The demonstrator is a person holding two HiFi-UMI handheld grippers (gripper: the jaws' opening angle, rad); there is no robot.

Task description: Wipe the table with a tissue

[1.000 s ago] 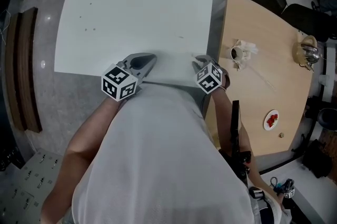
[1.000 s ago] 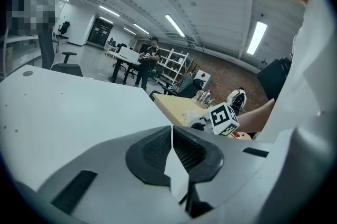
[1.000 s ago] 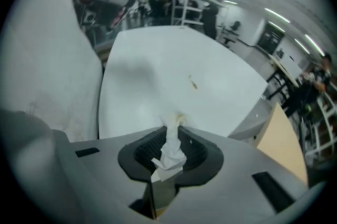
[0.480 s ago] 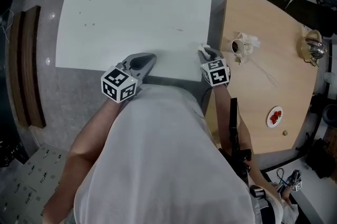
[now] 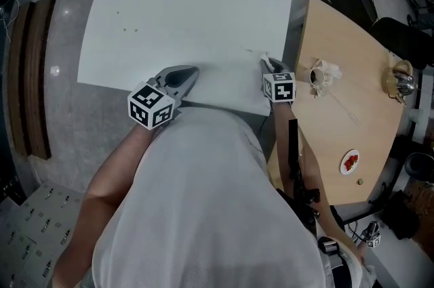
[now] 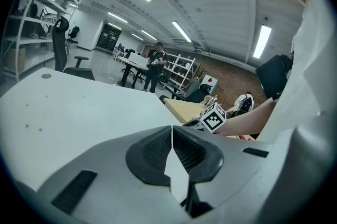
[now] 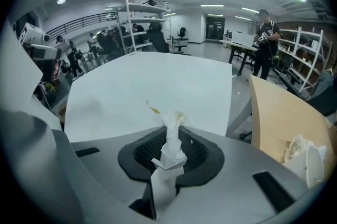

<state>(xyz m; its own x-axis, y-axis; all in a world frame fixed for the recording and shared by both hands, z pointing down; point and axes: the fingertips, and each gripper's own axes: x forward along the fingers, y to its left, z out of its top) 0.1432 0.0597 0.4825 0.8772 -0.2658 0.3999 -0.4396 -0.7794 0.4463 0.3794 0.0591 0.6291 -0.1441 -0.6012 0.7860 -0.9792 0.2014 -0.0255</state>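
The right claw [image 7: 171, 133] is clamping a twisted tissue [image 7: 168, 155], its tip poking out past the jaws, likely so paper rather than plastic meets the white counter [image 7: 158, 78]. That brown-tinged tip is pointing at a brown stain [image 7: 152, 109] just beside it. The left claw [image 6: 172, 138], shut and empty, is hovering over the counter's near edge, seemingly kept clear.

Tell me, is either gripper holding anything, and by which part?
The right gripper pinches a tissue around its middle, a stained end poking out front. The left gripper is shut on nothing.
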